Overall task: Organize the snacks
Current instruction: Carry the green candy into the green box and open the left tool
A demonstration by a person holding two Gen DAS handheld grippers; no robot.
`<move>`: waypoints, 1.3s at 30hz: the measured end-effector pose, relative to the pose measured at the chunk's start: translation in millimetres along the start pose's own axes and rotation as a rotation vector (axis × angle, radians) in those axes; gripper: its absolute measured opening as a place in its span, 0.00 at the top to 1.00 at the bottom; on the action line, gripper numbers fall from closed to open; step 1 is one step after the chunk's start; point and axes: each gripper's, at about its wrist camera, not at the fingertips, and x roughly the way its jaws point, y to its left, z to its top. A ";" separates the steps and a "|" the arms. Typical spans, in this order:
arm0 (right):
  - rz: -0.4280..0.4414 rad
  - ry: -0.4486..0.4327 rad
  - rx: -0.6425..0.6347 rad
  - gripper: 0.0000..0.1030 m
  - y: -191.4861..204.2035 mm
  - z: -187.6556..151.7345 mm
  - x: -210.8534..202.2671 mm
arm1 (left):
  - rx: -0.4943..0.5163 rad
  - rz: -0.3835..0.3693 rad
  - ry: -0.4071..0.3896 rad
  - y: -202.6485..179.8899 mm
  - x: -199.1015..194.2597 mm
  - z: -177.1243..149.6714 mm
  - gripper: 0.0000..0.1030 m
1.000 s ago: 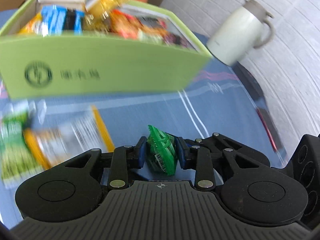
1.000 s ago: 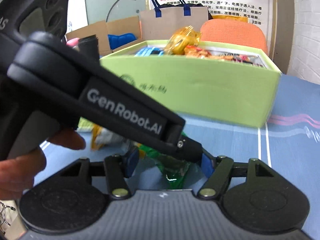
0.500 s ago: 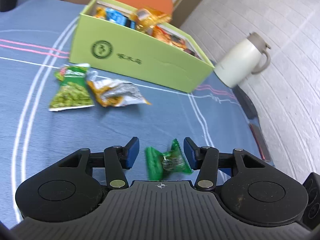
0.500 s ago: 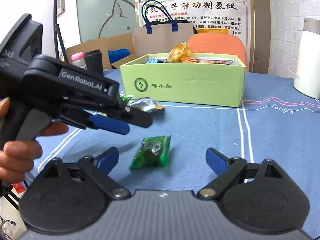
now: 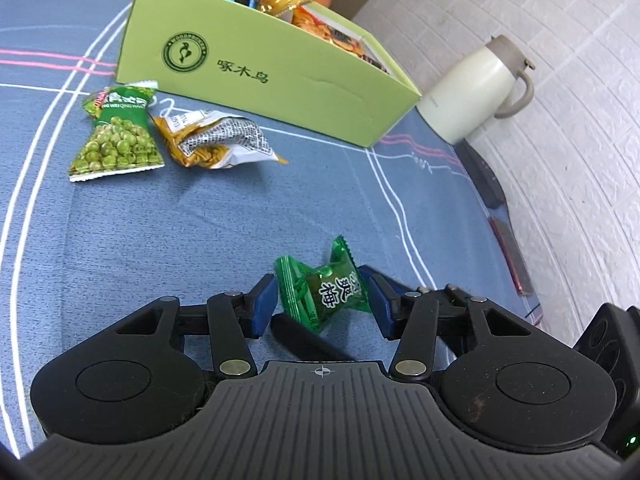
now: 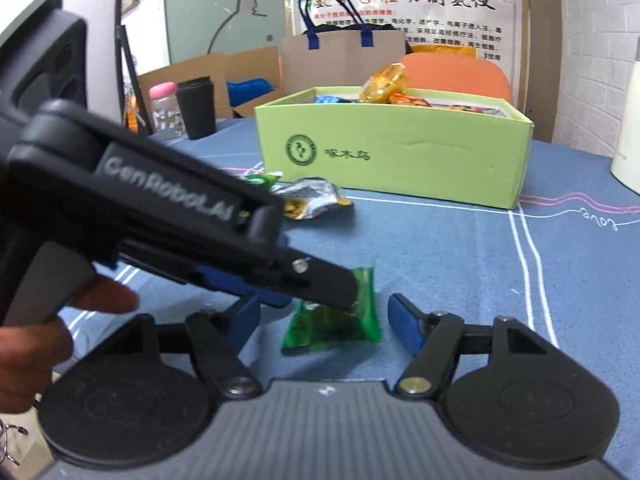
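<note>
Two grippers angled down at green candy (image 5: 324,292) | left gripper (image 5: 324,304) jaws apart, opened | right gripper (image 6: 324,320) jaws narrowing, ungripped

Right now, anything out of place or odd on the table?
Yes. Three snacks lie outside the green box: a pea packet and a crumpled yellow-and-silver packet near its front wall, and a green candy loose between the left gripper's open jaws.

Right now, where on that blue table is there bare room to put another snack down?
Bare cloth lies between the green candy and the pea packet, and to the right of the candy toward the white jug. It is crowded beside the green box, where the pea packet and silver packet lie.
</note>
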 end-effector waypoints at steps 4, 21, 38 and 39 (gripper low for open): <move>-0.003 -0.002 0.003 0.29 0.9 -2.7 1.6 | 0.003 -0.002 -0.005 -0.4 3.5 -1.5 0.70; -0.024 -0.136 -0.144 0.48 -21.9 80.8 -1.8 | 0.111 -0.040 -0.163 -41.3 -9.6 71.3 0.91; 0.050 -0.067 -0.043 0.26 -104.9 168.9 130.5 | 0.198 0.083 -0.154 -46.3 103.7 218.0 0.81; 0.043 -0.084 -0.045 0.23 -104.1 167.4 121.4 | 0.200 0.067 -0.164 -47.4 98.5 216.8 0.74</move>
